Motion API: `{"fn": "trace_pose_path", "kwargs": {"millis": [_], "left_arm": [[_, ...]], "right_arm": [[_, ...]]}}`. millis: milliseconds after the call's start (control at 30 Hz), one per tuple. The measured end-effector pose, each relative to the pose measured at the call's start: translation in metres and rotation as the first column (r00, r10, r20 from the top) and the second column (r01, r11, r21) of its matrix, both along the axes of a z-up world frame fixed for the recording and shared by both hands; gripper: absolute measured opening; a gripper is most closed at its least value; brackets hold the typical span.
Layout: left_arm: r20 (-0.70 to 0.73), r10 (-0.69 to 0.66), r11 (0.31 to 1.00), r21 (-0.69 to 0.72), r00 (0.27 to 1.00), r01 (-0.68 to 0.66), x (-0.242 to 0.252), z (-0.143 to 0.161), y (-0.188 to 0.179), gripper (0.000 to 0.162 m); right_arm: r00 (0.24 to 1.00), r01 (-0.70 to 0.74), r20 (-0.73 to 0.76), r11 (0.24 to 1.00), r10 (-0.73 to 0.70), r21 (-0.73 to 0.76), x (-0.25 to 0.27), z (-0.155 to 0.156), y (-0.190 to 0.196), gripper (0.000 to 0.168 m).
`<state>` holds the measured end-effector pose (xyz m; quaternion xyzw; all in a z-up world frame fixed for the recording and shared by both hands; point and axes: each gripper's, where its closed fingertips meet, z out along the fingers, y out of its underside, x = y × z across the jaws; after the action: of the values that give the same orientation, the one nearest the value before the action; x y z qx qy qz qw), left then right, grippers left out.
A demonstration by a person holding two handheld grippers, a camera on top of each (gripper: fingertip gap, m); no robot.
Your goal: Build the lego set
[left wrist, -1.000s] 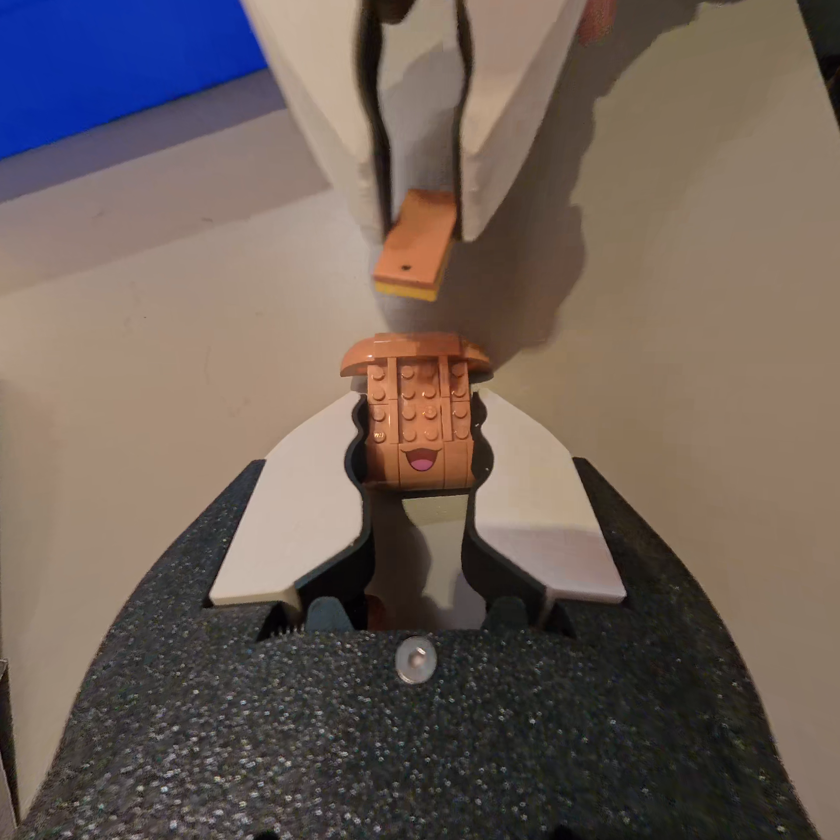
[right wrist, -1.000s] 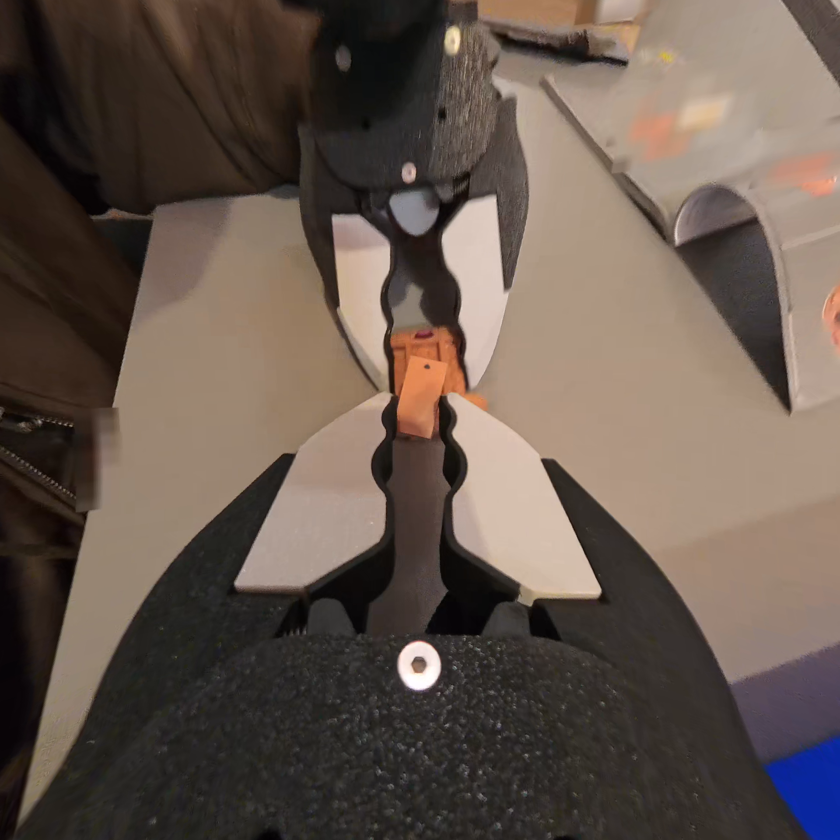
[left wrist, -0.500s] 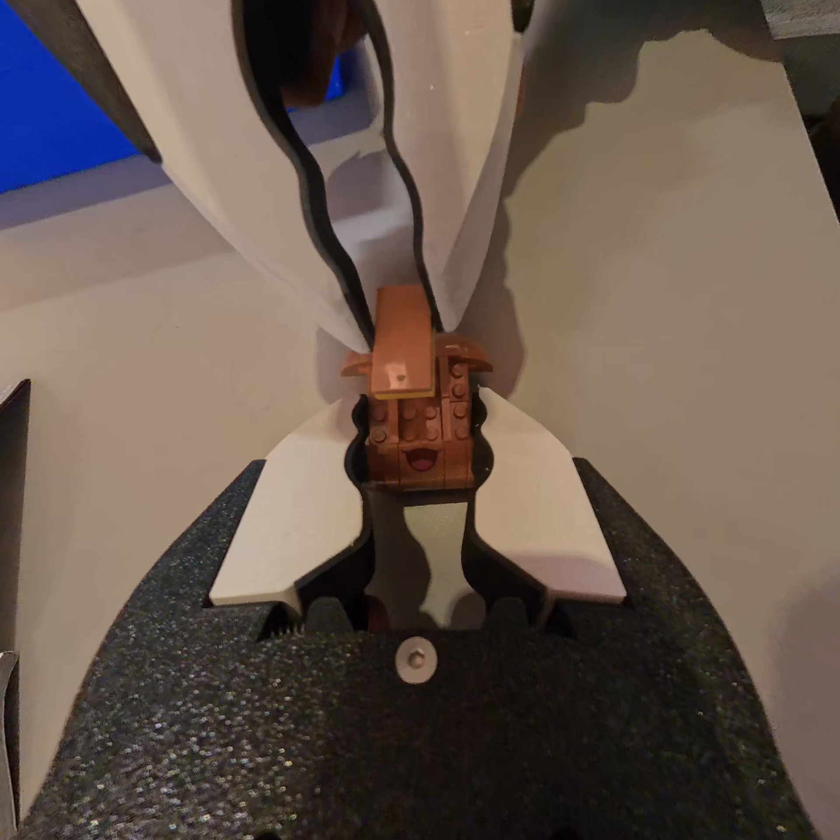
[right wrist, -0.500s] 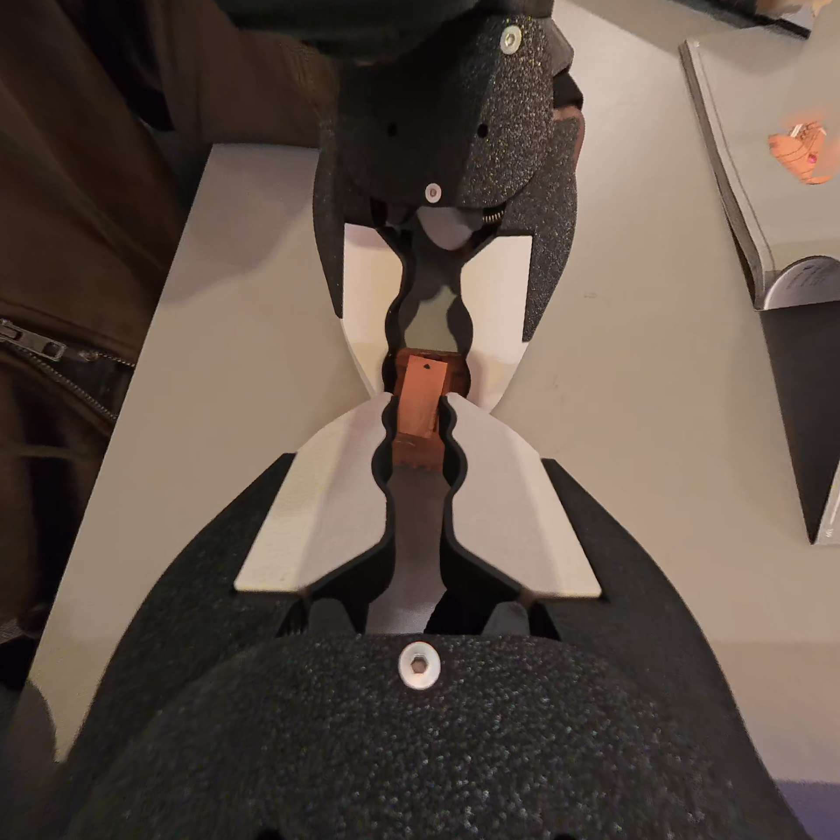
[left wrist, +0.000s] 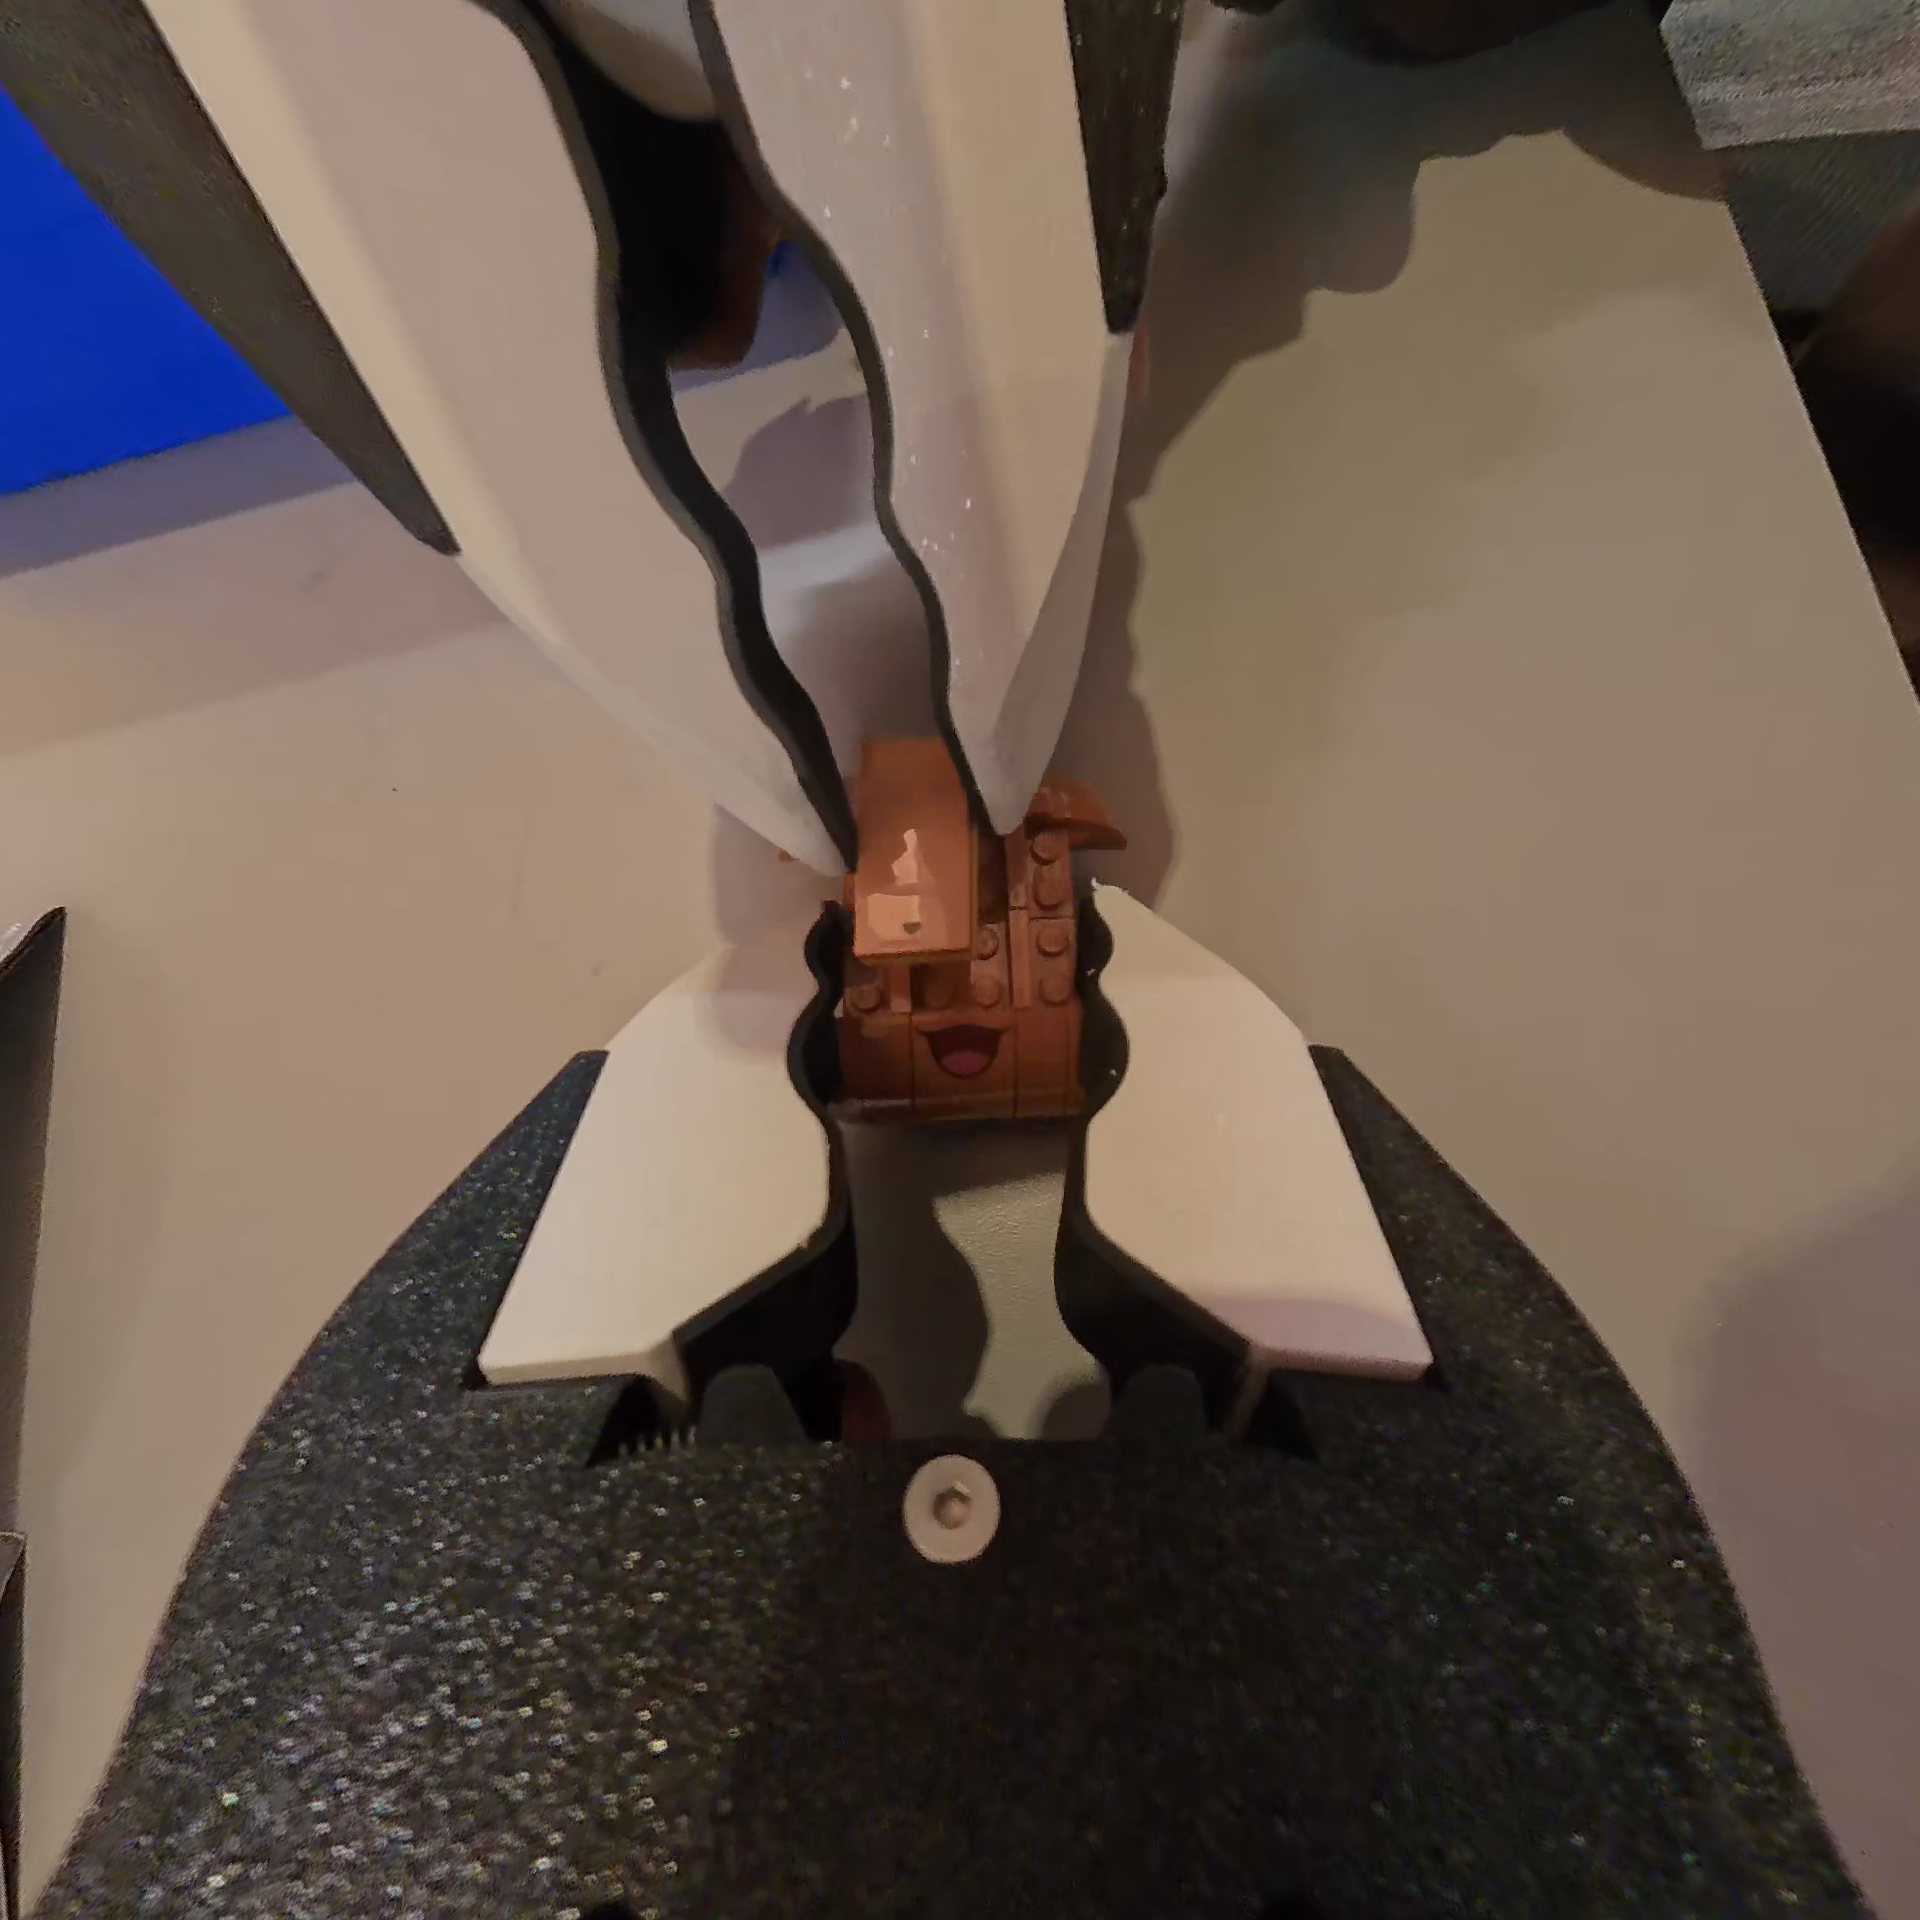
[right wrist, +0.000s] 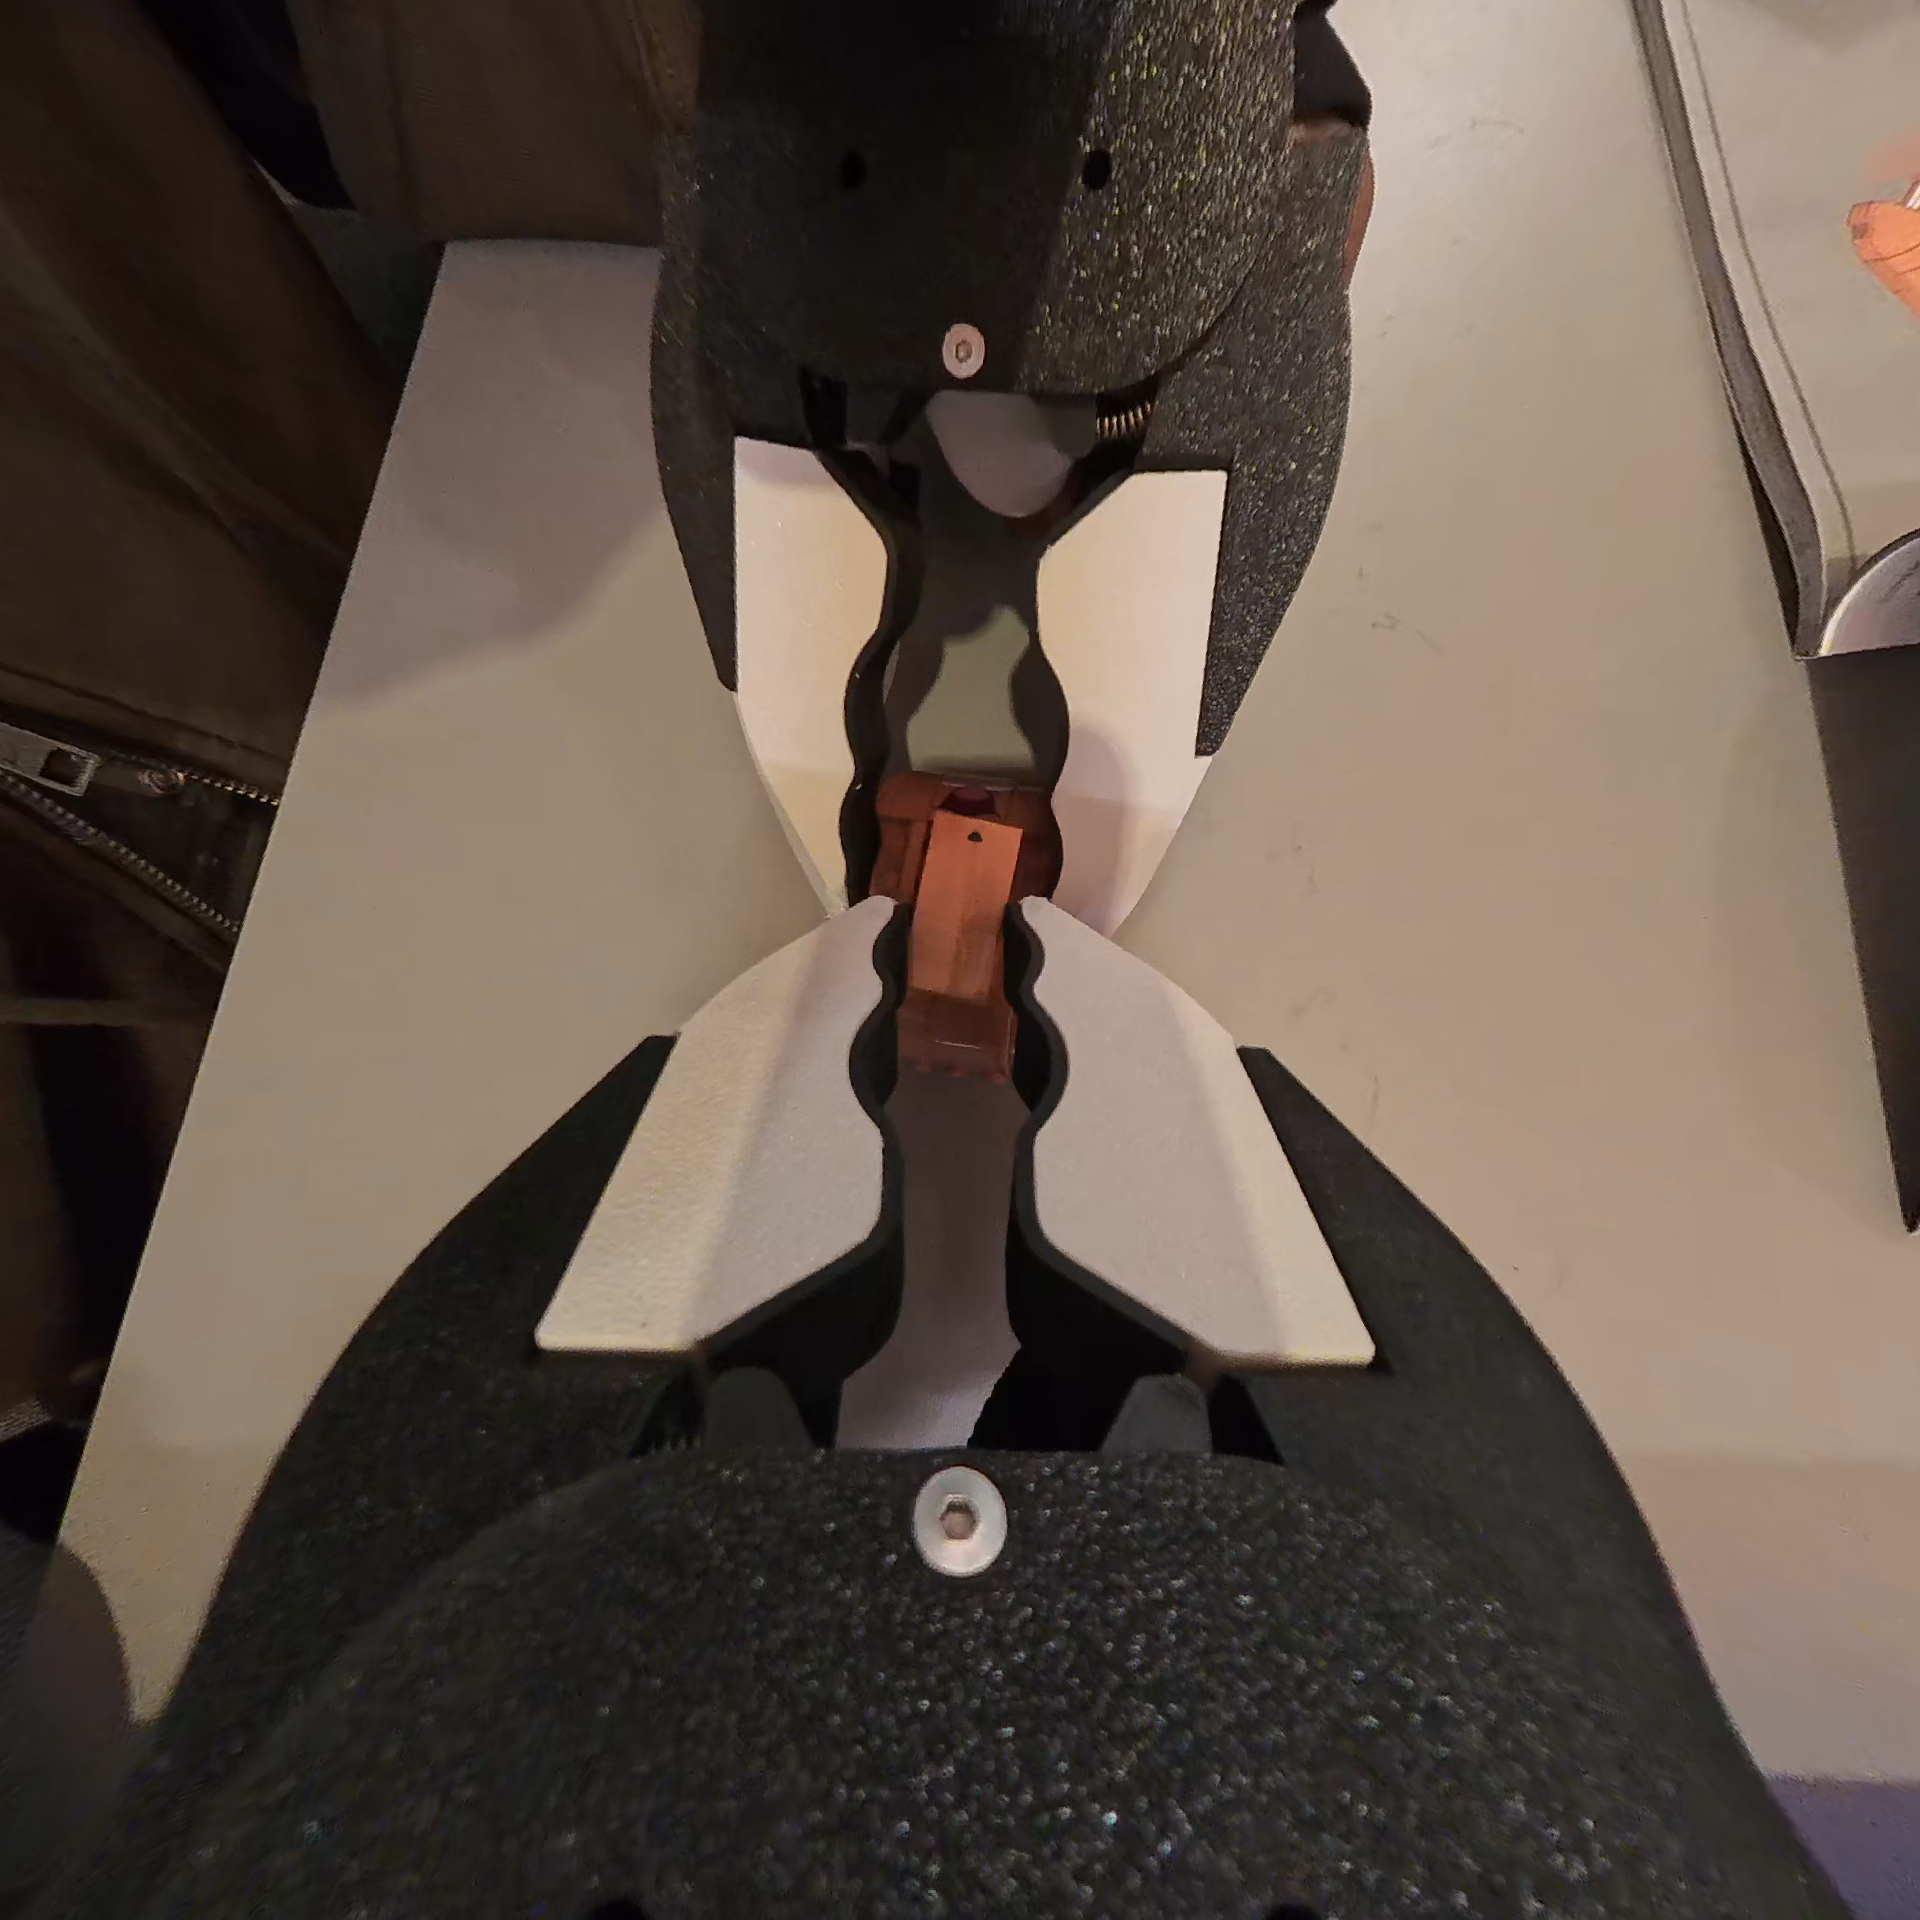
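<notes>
My left gripper point(left wrist: 951, 977) is shut on a small brown lego model point(left wrist: 961, 1039) with studs on top and a smiling face on its near side. My right gripper point(left wrist: 914, 831) comes in from above and is shut on a flat brown plate point(left wrist: 914, 883) that lies on the model's studs, left of centre. In the right wrist view my right gripper point(right wrist: 951, 914) holds the same plate point(right wrist: 961, 904) over the model point(right wrist: 904, 831), with the left gripper point(right wrist: 956, 790) facing it. The model's left side is hidden by the right fingertips.
Both grippers work over a beige table point(left wrist: 1455, 831). An open instruction booklet point(right wrist: 1849, 364) lies at the right in the right wrist view. A person's dark jacket point(right wrist: 156, 520) is beyond the table's left edge. A blue surface point(left wrist: 104, 343) shows past the table's far edge. My two grippers' fingertips are within a few centimetres of each other.
My right gripper has come down with the plate from above the model until the plate lies on its studs. My left gripper has kept its hold on the model.
</notes>
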<state>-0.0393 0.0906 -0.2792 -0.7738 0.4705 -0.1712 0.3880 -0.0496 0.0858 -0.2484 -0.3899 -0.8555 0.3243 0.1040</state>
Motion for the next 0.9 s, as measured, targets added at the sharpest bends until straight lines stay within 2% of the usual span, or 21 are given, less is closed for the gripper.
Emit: {"fn": "trace_pose_path", "kwargs": {"millis": [600, 800, 900], "left_arm": [[-0.003, -0.002, 1.000, 0.002, 1.000, 0.002, 0.001, 0.000, 0.000, 0.043], [0.008, 0.006, 1.000, 0.005, 1.000, -0.006, -0.001, 0.001, 0.001, 0.043], [0.014, 0.014, 1.000, 0.006, 1.000, -0.014, -0.002, 0.003, 0.002, 0.043]], "right_arm": [[0.999, -0.003, 0.045, 0.999, 0.001, 0.054, 0.005, -0.010, 0.000, 0.017], [1.000, 0.025, 0.003, 0.998, -0.026, 0.065, 0.003, -0.009, 0.003, 0.022], [0.998, 0.040, -0.055, 0.999, -0.039, 0.016, 0.006, -0.004, 0.001, 0.025]]}}
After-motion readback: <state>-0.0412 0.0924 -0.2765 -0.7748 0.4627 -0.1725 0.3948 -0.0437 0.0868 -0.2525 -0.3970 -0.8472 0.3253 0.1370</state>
